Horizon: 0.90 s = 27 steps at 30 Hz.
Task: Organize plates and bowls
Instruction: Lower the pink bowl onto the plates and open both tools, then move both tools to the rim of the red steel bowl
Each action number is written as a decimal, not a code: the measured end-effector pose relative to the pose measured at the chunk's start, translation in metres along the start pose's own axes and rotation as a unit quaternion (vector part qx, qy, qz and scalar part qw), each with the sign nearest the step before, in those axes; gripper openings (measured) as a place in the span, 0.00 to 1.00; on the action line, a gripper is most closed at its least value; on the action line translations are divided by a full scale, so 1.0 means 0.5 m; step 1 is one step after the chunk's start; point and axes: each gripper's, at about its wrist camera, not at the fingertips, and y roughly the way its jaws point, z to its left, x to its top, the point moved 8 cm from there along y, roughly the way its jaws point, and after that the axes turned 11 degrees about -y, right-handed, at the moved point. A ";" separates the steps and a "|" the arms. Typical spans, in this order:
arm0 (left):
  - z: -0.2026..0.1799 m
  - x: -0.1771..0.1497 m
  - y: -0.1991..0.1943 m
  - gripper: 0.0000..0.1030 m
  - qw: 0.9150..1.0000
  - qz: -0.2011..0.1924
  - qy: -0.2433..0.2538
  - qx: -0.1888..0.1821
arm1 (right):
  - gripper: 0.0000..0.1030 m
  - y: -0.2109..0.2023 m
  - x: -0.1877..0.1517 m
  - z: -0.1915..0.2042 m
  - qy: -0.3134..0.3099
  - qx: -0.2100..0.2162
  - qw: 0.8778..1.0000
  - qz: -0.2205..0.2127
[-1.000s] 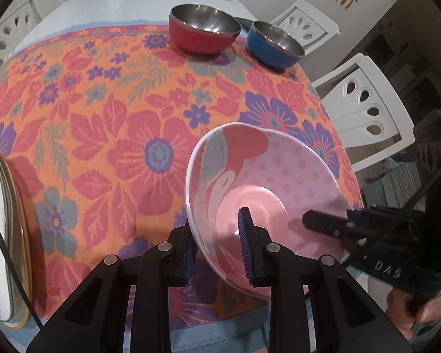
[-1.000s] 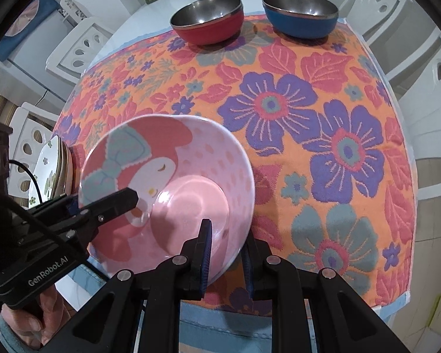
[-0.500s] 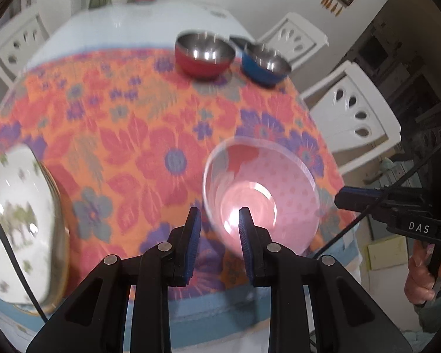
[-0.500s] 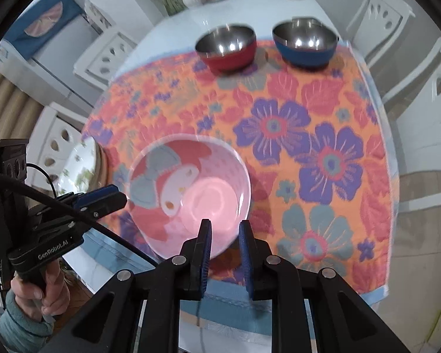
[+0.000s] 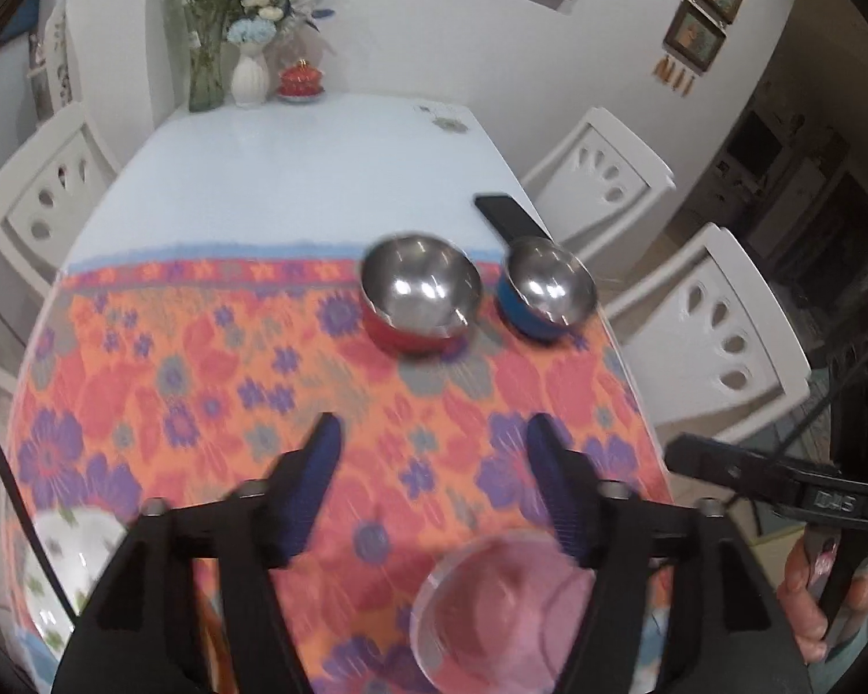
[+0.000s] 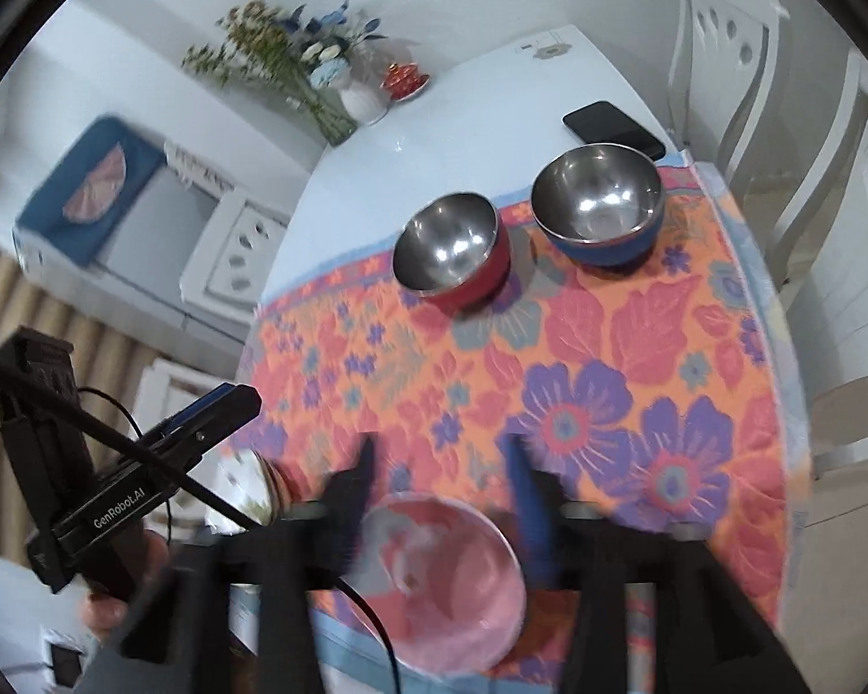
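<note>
Pink bowl point(image 6: 442, 581): sitting upright on the floral cloth point(image 6: 596, 358) at the near edge of the worktop point(image 5: 295, 173), free of both tools; blurred in both views.
Left hand-held gripper point(image 5: 434, 486): hovering above the cloth with jaws spread wide, gripping nothing; pink bowl point(image 5: 503, 607) lying below and to the right of the gap, partly behind the right finger.
Right hand-held gripper point(image 6: 440, 480): hanging over the near edge with jaws wide apart, gripping nothing; pink bowl lying just under the gap, between the two fingers.
Steel bowls: two, standing side by side at the far edge of the cloth, a red one point(image 6: 451, 251) left and a blue one point(image 6: 599, 205) right, close but not touching.
Plates point(image 5: 69, 567): stacked at the near left edge, left of the left tool; count not clear through blur.
Pink bowls: one.
Phone point(image 6: 613, 127): one, lying on the bare worktop behind the blue bowl.
</note>
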 end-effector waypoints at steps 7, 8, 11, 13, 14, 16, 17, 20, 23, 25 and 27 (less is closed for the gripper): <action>0.028 0.099 0.088 0.65 1.000 0.001 0.001 0.008 | 0.53 0.077 0.080 -0.026 0.025 -0.023 0.999 -0.005; 0.030 0.106 0.104 0.65 1.000 0.006 -0.001 0.009 | 0.53 0.091 0.088 -0.030 0.025 -0.029 0.999 -0.001; 0.037 0.125 0.160 0.64 1.000 0.019 0.000 0.007 | 0.53 0.140 0.118 -0.042 0.029 -0.040 0.999 0.007; 0.044 0.138 0.203 0.61 1.000 0.028 0.005 0.014 | 0.53 0.178 0.139 -0.055 0.036 -0.047 0.998 0.012; 0.045 0.144 0.222 0.60 0.999 0.032 0.006 0.016 | 0.53 0.194 0.147 -0.062 0.040 -0.049 0.998 0.015; 0.053 0.154 0.255 0.59 0.999 0.040 0.004 0.018 | 0.53 0.228 0.162 -0.079 0.048 -0.053 0.997 0.022; 0.057 0.158 0.272 0.59 0.999 0.044 0.002 0.018 | 0.53 0.247 0.171 -0.090 0.052 -0.056 0.997 0.026; 0.069 0.166 0.325 0.55 0.998 0.058 -0.006 0.017 | 0.52 0.287 0.188 -0.114 0.053 -0.063 0.996 0.035; 0.081 0.165 0.366 0.54 0.997 0.071 -0.016 0.014 | 0.52 0.327 0.200 -0.128 0.048 -0.066 0.996 0.046; 0.089 0.164 0.387 0.52 0.997 0.078 -0.022 0.009 | 0.51 0.347 0.201 -0.131 0.046 -0.066 0.995 0.051; 0.092 0.164 0.402 0.49 0.996 0.084 -0.025 0.003 | 0.48 0.370 0.204 -0.135 0.040 -0.068 0.995 0.058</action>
